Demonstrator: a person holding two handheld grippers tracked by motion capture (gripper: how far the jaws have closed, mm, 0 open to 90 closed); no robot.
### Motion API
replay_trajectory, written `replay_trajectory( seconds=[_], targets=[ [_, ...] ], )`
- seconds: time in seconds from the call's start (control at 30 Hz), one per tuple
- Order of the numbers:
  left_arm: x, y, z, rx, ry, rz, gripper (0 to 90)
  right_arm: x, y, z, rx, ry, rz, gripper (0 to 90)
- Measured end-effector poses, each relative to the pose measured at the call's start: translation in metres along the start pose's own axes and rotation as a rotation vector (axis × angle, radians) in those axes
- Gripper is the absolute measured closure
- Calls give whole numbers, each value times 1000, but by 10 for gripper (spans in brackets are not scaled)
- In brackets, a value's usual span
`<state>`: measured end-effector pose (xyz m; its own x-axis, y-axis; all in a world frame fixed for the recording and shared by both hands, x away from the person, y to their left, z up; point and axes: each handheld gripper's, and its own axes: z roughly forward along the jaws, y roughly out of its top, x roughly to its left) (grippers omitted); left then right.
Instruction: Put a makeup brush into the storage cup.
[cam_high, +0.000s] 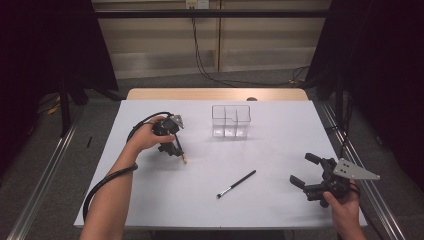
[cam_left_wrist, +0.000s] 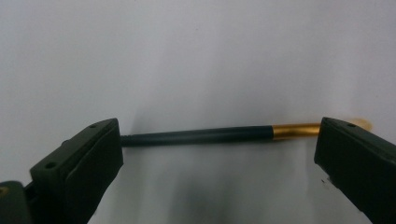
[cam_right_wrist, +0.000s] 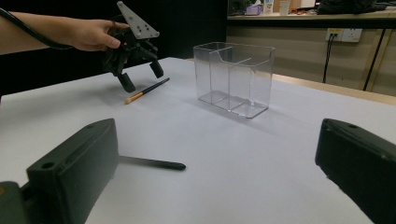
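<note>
L gripper, jaws wide, straddles gold brush flat on table, left of organizer. Thin, light, stiff, prob rolls; take mid-handle. R gripper wide, empty.

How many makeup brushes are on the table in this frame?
2. One gold-ferruled brush lies on the table under the open left gripper, between its jaws. One black brush lies in the front middle, left of the open right gripper. The clear organizer looks empty.
</note>
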<state>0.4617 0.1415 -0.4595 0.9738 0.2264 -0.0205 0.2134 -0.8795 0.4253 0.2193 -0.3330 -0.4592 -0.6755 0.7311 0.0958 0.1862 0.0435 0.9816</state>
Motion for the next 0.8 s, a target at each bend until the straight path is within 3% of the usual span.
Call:
replay_trajectory(
  seconds=[0.23,0.47,0.67,0.8],
  targets=[
    [-2,-1,9,39,-29,8,2,0,0,0,0,2,2,0],
    [-1,-4,10,20,-28,2,0,0,0,0,0,2,3,0],
    [-3,1,10,54,-17,-6,2,0,0,1,0,5,7,0],
    [-3,-1,10,39,-22,-9,9,0,0,0,0,4,6,0]
  ],
)
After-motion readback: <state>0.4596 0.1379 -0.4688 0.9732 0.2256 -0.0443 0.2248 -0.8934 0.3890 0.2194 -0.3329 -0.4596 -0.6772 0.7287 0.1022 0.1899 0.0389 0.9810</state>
